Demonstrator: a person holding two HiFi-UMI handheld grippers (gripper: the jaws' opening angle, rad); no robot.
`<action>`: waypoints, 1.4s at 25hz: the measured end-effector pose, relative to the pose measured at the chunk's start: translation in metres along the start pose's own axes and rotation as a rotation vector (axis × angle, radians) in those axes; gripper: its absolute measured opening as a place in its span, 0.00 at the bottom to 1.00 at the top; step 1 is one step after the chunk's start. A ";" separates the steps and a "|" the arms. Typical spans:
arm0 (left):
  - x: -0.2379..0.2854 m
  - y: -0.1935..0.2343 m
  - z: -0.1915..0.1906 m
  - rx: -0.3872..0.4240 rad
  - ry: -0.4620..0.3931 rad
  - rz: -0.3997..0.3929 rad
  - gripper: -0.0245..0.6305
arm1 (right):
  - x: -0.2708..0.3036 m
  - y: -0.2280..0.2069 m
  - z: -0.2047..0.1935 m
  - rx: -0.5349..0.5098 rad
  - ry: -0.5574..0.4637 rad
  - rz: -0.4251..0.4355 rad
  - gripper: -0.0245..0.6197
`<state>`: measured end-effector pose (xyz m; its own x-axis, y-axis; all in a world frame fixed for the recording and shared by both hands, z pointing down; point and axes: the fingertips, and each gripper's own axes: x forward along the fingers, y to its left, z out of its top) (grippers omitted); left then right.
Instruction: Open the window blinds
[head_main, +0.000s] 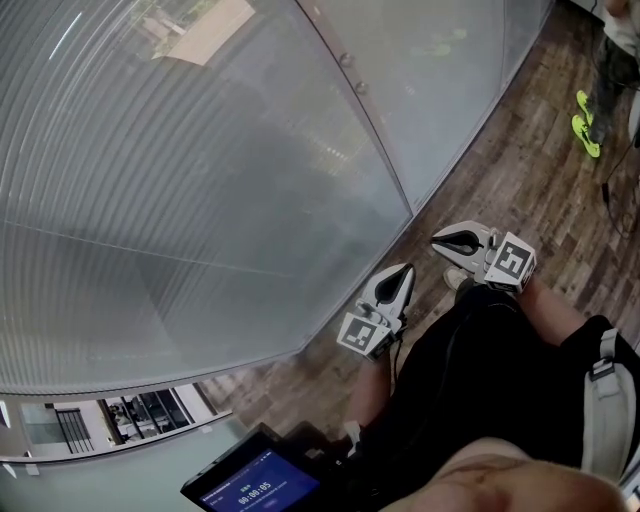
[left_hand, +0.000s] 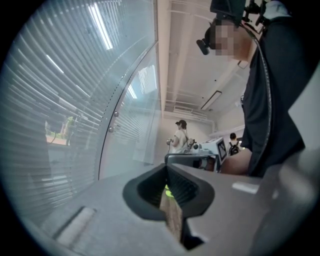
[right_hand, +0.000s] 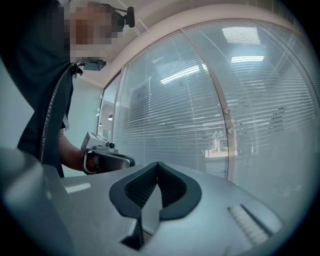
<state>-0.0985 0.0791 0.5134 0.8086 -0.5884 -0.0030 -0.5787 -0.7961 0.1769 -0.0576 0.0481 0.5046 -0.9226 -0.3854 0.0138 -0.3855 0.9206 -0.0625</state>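
The window blinds (head_main: 150, 150) are horizontal slats behind curved glass panes, with the slats turned closed; they also fill the left gripper view (left_hand: 60, 100) and the right gripper view (right_hand: 175, 115). Small round metal knobs (head_main: 346, 60) sit on the glass beside a pane joint (right_hand: 226, 112). My left gripper (head_main: 405, 268) is shut and holds nothing; it hangs low near my lap, short of the glass. Just right of it, my right gripper (head_main: 437, 241) is shut and empty too. In their own views, each gripper's tips meet (left_hand: 167, 167) (right_hand: 157, 165). Neither touches the blinds.
A wooden floor (head_main: 520, 170) runs along the foot of the glass wall. Another person's neon-green shoes (head_main: 585, 125) stand at the far right; a person (left_hand: 180, 137) stands further down the corridor. A dark screen device (head_main: 255, 485) sits at the bottom edge.
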 end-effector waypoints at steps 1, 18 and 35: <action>0.002 0.003 0.000 0.004 0.004 0.005 0.04 | 0.002 -0.003 -0.002 -0.005 0.001 0.007 0.05; 0.060 0.064 0.029 0.035 -0.017 0.128 0.04 | 0.028 -0.108 0.036 -0.051 -0.066 0.045 0.05; 0.080 0.094 0.049 0.078 -0.004 0.195 0.04 | 0.044 -0.153 0.059 -0.101 -0.064 0.061 0.05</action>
<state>-0.0939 -0.0499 0.4819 0.6801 -0.7329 0.0203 -0.7308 -0.6755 0.0979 -0.0389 -0.1139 0.4559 -0.9430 -0.3288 -0.0510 -0.3309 0.9428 0.0394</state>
